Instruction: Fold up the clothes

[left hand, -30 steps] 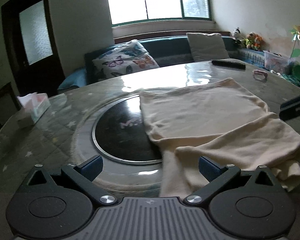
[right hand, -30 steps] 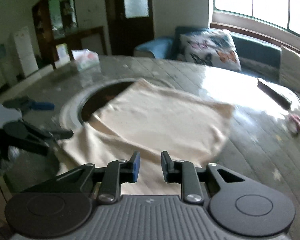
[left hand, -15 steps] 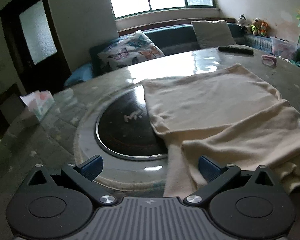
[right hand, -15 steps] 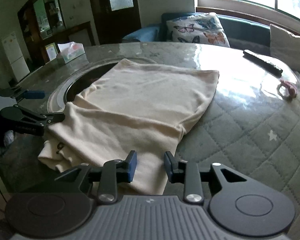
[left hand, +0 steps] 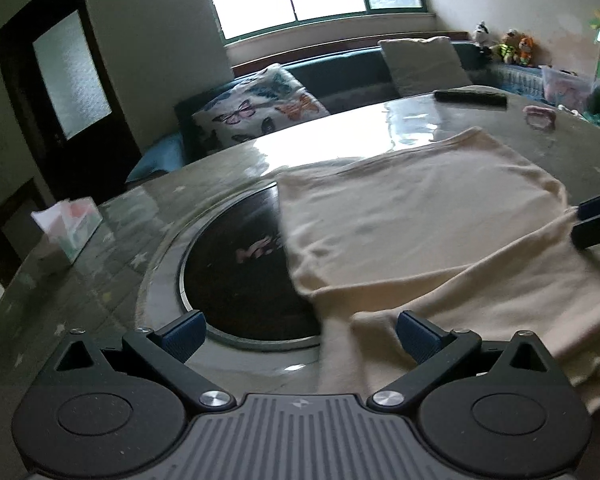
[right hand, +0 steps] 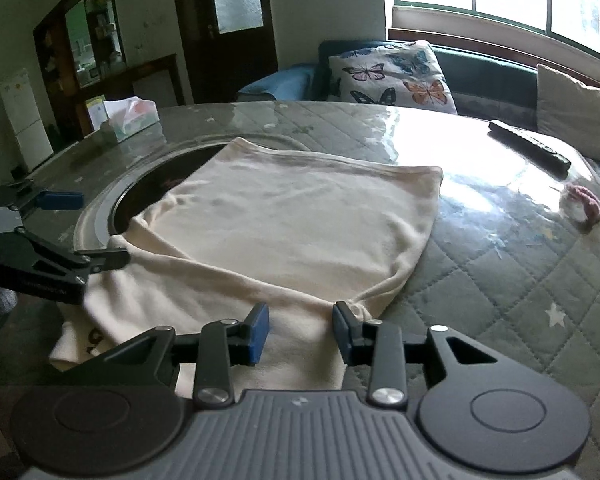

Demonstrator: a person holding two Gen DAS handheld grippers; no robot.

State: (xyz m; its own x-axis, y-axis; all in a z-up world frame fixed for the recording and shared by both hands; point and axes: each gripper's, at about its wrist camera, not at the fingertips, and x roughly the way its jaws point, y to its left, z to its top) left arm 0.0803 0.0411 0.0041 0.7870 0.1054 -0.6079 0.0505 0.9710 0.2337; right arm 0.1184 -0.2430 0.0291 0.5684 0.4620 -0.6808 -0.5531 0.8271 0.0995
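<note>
- While both tools hang over the near edge of the counter (right hand: 500, 280), the cream garment (right hand: 284, 224) lies spread across the counter's middle, partly folded, with one layer doubled over another.
- Far left corner of the garment overlaps the dark round inset (left hand: 240, 264) set in the counter; the steel ring of that inset shows on its left and near sides.
- Left gripper (left hand: 300, 334): fingers spread wide, nothing held. The right pad (left hand: 418, 338) sits over the near hem of the garment; the left pad is above the ring of the inset. Whether the pad touches the cloth cannot be told.
- Right gripper (right hand: 300, 330): fingers parted to a moderate gap, nothing clamped. The near right corner of the upper fold lies just beside the right pad (right hand: 344, 332); cloth fills the gap between the pads, below them.
- In the right wrist view the left gripper appears at the left edge, at the garment's near left corner.
- Tissue box (right hand: 130, 118) stands at the far left of the counter, well apart from the garment.
- Remote control (right hand: 530, 146) lies at the far right; a pink hair tie (right hand: 584, 208) lies nearer, right of the garment.
- Butterfly cushion (right hand: 392, 76) rests on the sofa beyond the counter, under the window.
</note>
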